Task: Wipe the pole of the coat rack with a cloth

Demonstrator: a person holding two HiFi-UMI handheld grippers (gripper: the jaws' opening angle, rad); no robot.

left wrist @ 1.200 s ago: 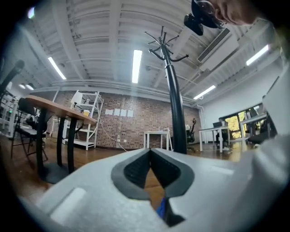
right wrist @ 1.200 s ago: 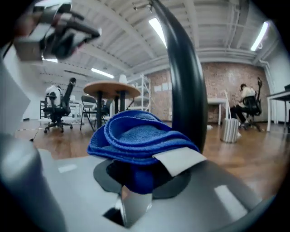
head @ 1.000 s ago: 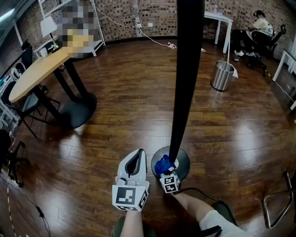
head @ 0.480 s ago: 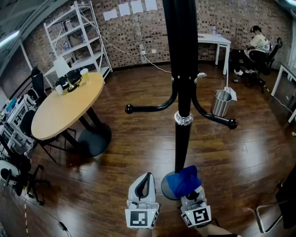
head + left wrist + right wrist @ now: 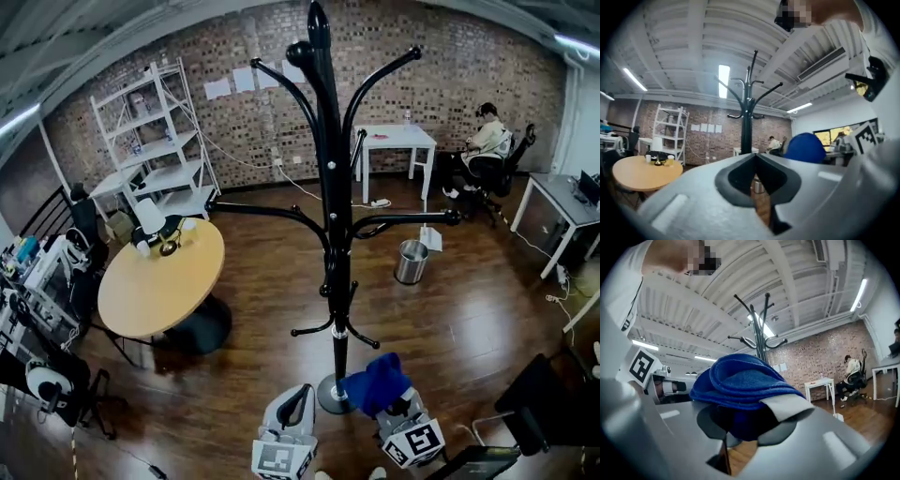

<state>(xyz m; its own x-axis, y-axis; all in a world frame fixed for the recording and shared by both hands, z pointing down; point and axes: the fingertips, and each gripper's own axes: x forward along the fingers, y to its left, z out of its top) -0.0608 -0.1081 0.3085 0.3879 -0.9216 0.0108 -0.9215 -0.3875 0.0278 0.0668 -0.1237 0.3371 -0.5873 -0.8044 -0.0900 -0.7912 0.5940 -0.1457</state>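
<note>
Coat rack [image 5: 333,234] stood mid-floor, pole running from 12 o'clock down to its round base [image 5: 324,399]. The base's right edge was hidden behind the blue cloth [image 5: 375,382]. The cloth sat at 4 o'clock of the pole's foot, just beside it; contact couldn't be made out. Right gripper [image 5: 392,405] had its jaws clamped on the cloth, tips buried under it in the head view. Left gripper [image 5: 298,394] was at 7 o'clock of the base, jaws together, nothing between. Both marker cubes were cut off by the bottom edge. In the left gripper view the jaws hid the pole's lower part.
</note>
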